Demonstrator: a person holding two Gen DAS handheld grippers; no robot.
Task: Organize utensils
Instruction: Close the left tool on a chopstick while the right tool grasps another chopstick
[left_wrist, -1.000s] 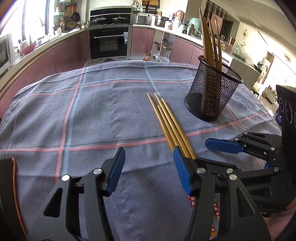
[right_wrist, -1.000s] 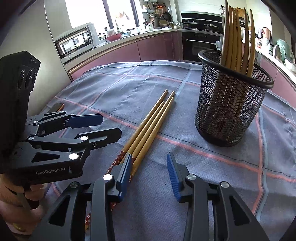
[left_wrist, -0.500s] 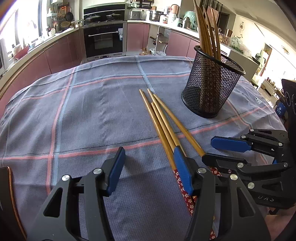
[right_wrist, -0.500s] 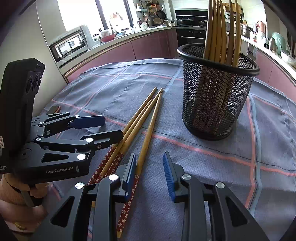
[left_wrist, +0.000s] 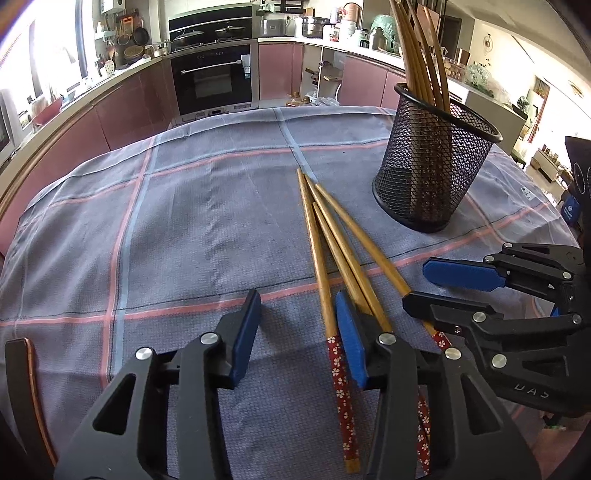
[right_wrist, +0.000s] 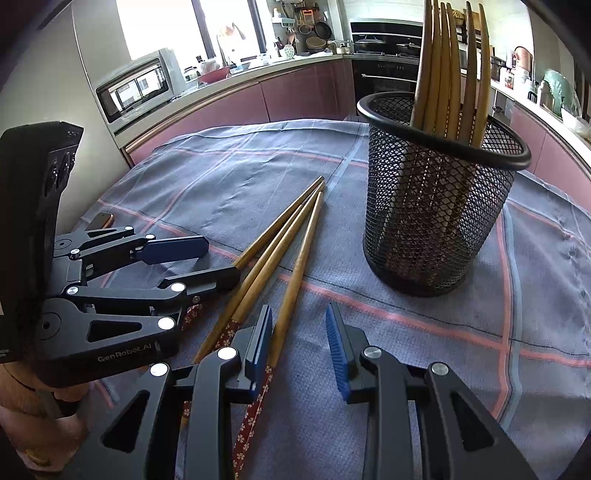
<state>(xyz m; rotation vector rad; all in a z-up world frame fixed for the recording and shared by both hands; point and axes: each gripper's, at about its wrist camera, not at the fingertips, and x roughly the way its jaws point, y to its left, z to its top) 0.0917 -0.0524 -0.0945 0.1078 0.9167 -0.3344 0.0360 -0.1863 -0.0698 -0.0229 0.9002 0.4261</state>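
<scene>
Several wooden chopsticks (left_wrist: 332, 251) with red flowered ends lie fanned on the checked cloth. A black mesh cup (left_wrist: 432, 173) behind them holds several more upright. In the left wrist view my left gripper (left_wrist: 295, 332) is closing. The leftmost chopstick lies between its jaws beside the right pad, and the left pad stands apart from it. My right gripper (right_wrist: 297, 341) is open around the rightmost chopstick (right_wrist: 295, 273), which rests against its left pad. Each gripper shows in the other's view: the right gripper (left_wrist: 415, 284) and the left gripper (right_wrist: 218, 262). The cup (right_wrist: 436, 206) stands to the upper right.
The grey cloth (left_wrist: 184, 221) with pink and blue lines covers the table. A dark flat object with a copper edge (right_wrist: 101, 221) lies near the left table edge. A hand (right_wrist: 37, 435) holds the left gripper. Kitchen counters and an oven stand beyond the table.
The tight bundle of chopsticks has fanned out, and one has swung off to the right between the right gripper's fingers. The left jaws have narrowed. The right jaws narrowed slightly.
</scene>
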